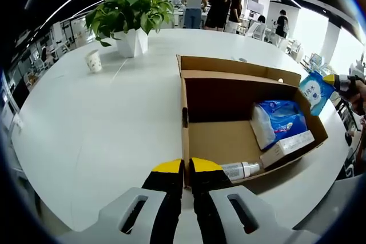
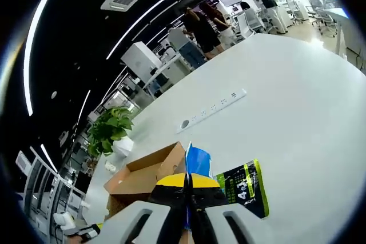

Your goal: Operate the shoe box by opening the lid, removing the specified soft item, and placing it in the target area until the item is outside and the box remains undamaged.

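Blue soft packet point(image 2: 198, 162), light and crushable, is pinched by its edge between the right hand-held gripper point(image 2: 188, 184); left hand-held gripper point(image 1: 187, 168) clamps the shoe box point(image 1: 229, 141) wall

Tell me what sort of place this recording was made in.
Most likely an open-plan office or lab. The shoe box sits on a large white table with a built-in power strip and a potted plant; people stand among desks beyond, under strip ceiling lights.
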`<state>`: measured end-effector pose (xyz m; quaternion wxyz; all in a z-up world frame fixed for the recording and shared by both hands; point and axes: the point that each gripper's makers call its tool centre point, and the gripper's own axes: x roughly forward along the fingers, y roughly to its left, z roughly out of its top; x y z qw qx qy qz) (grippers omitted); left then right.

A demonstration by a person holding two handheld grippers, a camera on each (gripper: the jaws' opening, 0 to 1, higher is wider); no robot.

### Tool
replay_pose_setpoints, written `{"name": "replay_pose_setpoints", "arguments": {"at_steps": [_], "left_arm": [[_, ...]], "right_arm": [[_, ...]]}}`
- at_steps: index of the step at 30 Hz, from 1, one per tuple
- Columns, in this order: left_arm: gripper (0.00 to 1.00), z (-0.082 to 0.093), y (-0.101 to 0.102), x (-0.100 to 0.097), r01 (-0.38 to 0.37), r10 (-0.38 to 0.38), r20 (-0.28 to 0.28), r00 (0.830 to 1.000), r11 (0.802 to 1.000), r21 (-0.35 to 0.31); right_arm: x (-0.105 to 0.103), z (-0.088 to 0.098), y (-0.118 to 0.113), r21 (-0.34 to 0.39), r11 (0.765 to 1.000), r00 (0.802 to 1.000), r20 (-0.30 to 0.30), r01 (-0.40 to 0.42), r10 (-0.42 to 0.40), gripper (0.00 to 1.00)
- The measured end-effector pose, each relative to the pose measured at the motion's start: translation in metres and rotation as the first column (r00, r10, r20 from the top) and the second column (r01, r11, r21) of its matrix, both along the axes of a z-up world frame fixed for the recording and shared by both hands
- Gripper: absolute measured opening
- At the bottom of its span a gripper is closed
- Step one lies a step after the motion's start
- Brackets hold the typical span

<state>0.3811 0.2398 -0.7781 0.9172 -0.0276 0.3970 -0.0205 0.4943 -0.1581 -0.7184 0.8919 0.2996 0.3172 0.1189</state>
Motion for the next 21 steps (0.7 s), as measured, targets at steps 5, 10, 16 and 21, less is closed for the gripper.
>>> {"name": "replay_pose_setpoints", "arguments": {"at_steps": [5, 10, 16, 21], "left_arm": [[0.02, 0.0, 0.0, 0.0, -0.002, 0.002, 0.0, 1.0, 1.0, 0.001], [0.02, 0.0, 0.0, -0.001, -0.004, 0.004, 0.002, 1.0, 1.0, -0.001], [0.02, 0.0, 0.0, -0.001, -0.004, 0.004, 0.0, 1.0, 1.0, -0.001], [0.02, 0.0, 0.0, -0.001, -0.004, 0.004, -0.002, 1.0, 1.0, 0.002]], "right_arm": [[0.0, -0.007, -0.008, -0.009, 1.0, 1.0, -0.012, 0.003, -0.003, 0.0], [-0.001, -0.014, -0.016, -0.019, 1.0, 1.0, -0.025, 0.011, -0.012, 0.0], [-0.004, -0.024, -0.024, -0.02, 1.0, 0.999, -0.041, 0.016, -0.016, 0.0], [-0.004, -0.031, -0.03, -0.015, 1.0, 0.998, -0.055, 0.025, -0.026, 0.0]]}}
